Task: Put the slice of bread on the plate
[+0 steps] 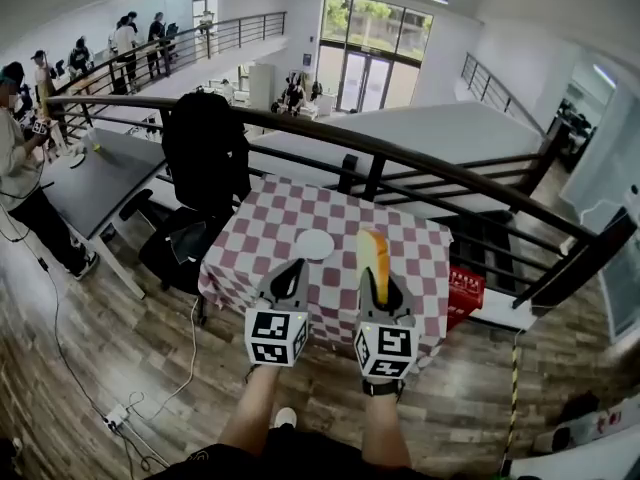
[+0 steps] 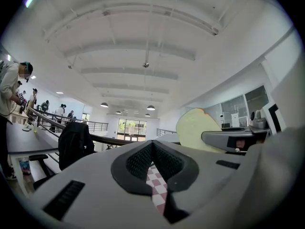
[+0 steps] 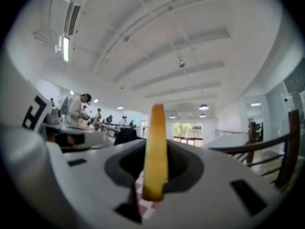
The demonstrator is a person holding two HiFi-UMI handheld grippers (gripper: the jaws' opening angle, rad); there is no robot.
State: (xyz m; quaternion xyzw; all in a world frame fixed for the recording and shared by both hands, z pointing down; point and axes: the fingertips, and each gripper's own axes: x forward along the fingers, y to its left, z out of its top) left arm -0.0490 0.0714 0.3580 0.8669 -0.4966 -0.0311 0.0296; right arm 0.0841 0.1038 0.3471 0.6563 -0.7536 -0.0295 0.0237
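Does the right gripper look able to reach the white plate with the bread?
Probably yes: the right gripper holds the slice of bread just beside the plate, nothing standing between them.

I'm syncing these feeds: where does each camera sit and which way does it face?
Head view: on the head, steeply down at table, plate, left gripper, right gripper; legs show.
Left gripper view: rides that gripper, level along its empty jaws.
Right gripper view: likewise, along jaws gripping the bread slice.
Shared: all three show the bread slice.
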